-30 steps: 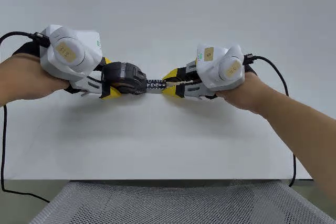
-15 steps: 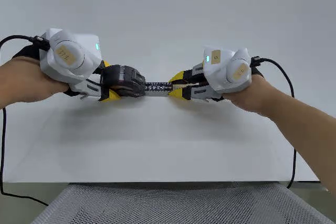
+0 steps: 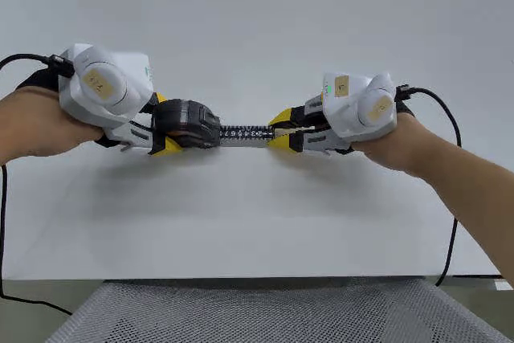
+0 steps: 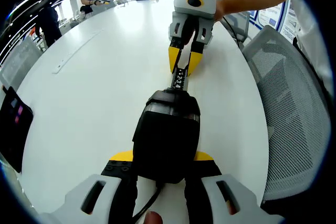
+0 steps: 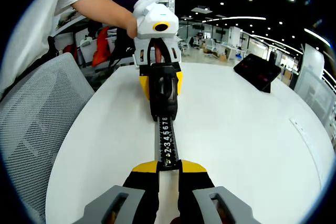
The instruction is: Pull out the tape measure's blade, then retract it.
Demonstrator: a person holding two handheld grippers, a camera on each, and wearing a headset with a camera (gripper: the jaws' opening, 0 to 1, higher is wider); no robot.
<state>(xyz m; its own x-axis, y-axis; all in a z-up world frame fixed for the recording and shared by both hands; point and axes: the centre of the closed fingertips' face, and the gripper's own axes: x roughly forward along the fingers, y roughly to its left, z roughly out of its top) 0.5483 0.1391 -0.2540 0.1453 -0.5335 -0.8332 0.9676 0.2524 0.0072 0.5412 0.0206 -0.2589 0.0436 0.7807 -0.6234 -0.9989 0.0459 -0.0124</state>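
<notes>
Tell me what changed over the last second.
The right gripper, shut on the tip of the blade, moved to the person's right, away from the case, so more numbered blade is drawn out. The left gripper stayed where it was, still clamped on the case.

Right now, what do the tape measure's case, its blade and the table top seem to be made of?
Tape measure case: black moulded plastic by its look, matt with soft sheen on rounded edges; maybe rubber-coated. Blade: probably thin coated metal, dark with white printed numerals, straight across its free span. Table top: smooth white laminate or similar, faintly reflective.
</notes>
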